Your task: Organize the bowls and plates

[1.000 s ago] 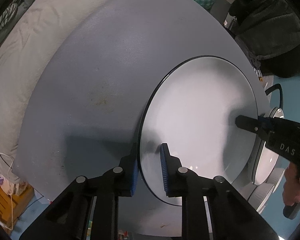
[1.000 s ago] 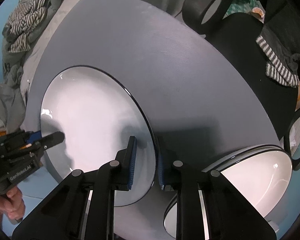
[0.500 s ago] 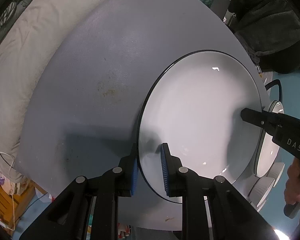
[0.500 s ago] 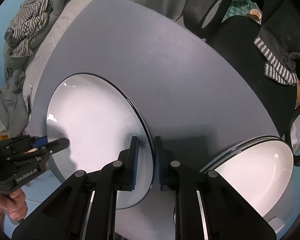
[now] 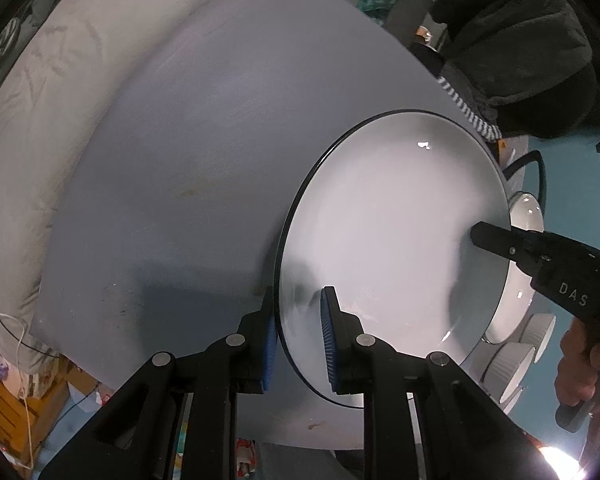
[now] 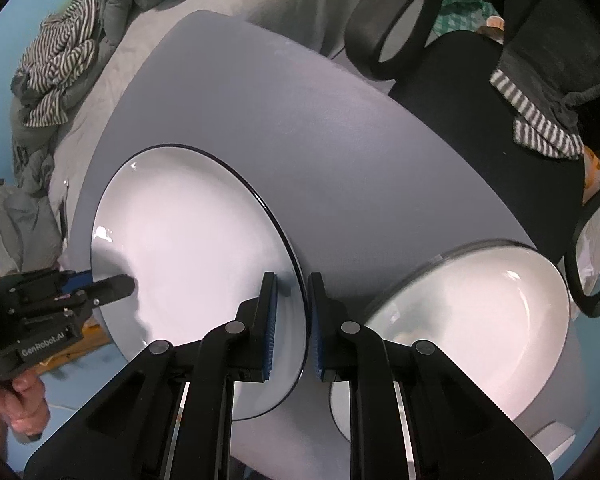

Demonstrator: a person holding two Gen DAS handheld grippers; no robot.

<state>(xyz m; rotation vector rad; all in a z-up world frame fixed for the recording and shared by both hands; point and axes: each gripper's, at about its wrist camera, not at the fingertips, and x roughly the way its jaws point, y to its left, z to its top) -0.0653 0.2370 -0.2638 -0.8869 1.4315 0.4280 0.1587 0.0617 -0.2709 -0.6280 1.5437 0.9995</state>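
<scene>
A large white plate [image 5: 388, 240] with a thin black rim hangs tilted above the grey table [image 5: 188, 160], held at two opposite edges. My left gripper [image 5: 299, 304] is shut on its near rim, one blue pad over and one under. My right gripper [image 6: 292, 286] is shut on the opposite rim of the same plate [image 6: 192, 248]. In the left wrist view, one of the right gripper's fingers [image 5: 496, 240] lies across the plate's far edge. A stack of similar white plates [image 6: 476, 320] sits on the table at the right of the right wrist view.
Ribbed white bowls [image 5: 516, 364] stand by the table's edge beyond the held plate. A black office chair [image 6: 460, 92] with striped cloth and dark clothing stands behind the table. Grey bedding [image 5: 40, 100] lies along the table's left side. A person's hands [image 5: 580, 360] grip both tools.
The plate has risen off the table with both grippers on it, and the table looks farther away. The right gripper's pads have closed in on the rim.
</scene>
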